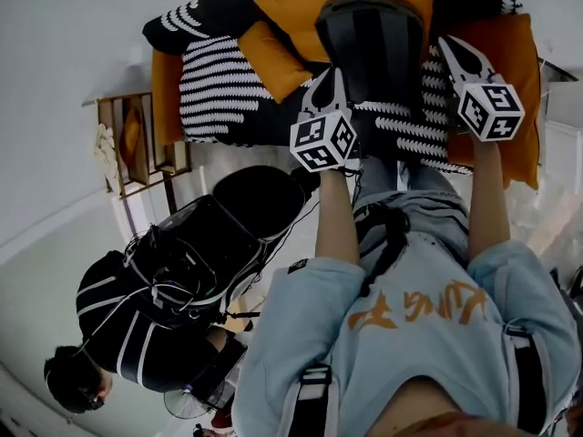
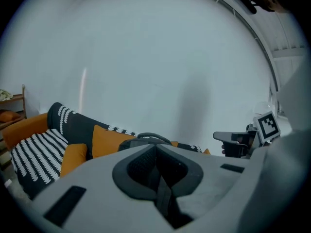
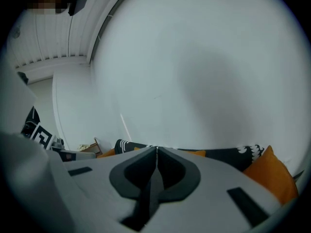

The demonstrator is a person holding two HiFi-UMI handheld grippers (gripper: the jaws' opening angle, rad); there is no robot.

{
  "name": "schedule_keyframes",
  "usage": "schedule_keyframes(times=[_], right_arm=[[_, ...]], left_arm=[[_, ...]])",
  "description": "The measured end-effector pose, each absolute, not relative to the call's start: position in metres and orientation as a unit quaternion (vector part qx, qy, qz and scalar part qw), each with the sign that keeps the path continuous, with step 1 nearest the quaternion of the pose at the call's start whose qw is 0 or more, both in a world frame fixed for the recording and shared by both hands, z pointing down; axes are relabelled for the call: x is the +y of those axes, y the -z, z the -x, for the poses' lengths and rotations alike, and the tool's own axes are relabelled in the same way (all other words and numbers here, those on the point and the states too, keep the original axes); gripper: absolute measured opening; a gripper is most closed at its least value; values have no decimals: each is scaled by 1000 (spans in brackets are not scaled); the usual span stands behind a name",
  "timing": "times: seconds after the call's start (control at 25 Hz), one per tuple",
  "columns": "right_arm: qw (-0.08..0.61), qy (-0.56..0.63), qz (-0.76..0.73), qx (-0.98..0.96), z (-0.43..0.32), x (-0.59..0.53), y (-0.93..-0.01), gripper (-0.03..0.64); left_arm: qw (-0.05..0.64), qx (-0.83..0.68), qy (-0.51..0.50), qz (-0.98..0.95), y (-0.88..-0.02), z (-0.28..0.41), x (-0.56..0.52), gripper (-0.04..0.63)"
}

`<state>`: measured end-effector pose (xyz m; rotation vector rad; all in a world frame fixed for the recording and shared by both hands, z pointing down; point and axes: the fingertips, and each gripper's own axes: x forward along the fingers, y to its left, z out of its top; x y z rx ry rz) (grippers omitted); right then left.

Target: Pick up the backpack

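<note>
**A:** Backpack [image 1: 369,57]: where is it?

**B:** Head view: it stands on the sofa [image 1: 219,89] against an orange cushion [image 1: 301,7]. Your left gripper [image 1: 330,85] and right gripper [image 1: 455,53] flank it closely. I can't tell if either touches it.

**A:** Left gripper view?

**B:** Your jaws are pressed together on nothing. The handle [image 2: 150,137] peeks out just past them.

**A:** Right gripper view?

**B:** Jaws together there too, empty. The backpack is hidden behind them.

**A:** How will it handle?

**B:** Probably soft and saggy; its weight is unclear. You'd spread the jaws and pinch that handle.
</note>
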<state>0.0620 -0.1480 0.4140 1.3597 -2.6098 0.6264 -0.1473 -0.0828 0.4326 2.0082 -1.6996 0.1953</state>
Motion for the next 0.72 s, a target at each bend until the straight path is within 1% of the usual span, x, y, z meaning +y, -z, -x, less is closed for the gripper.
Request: schedule_keyframes(times=[0.24, 0.6, 0.68, 0.72], right_arm=[[93, -221, -425, -873, -41, -152, -427, 31], [133, -241, -407, -871, -15, -158, -463, 32], [138, -249, -404, -870, -12, -161, -474, 46], [140, -254, -399, -870, -10, -163, -481, 75]], left_arm=[[283, -611, -79, -735, -451, 172, -109, 23], [297, -572, -115, -756, -485, 175, -143, 25], [303, -566, -121, -757, -495, 176, -149, 25], [304, -564, -125, -758, -502, 177, -153, 25]])
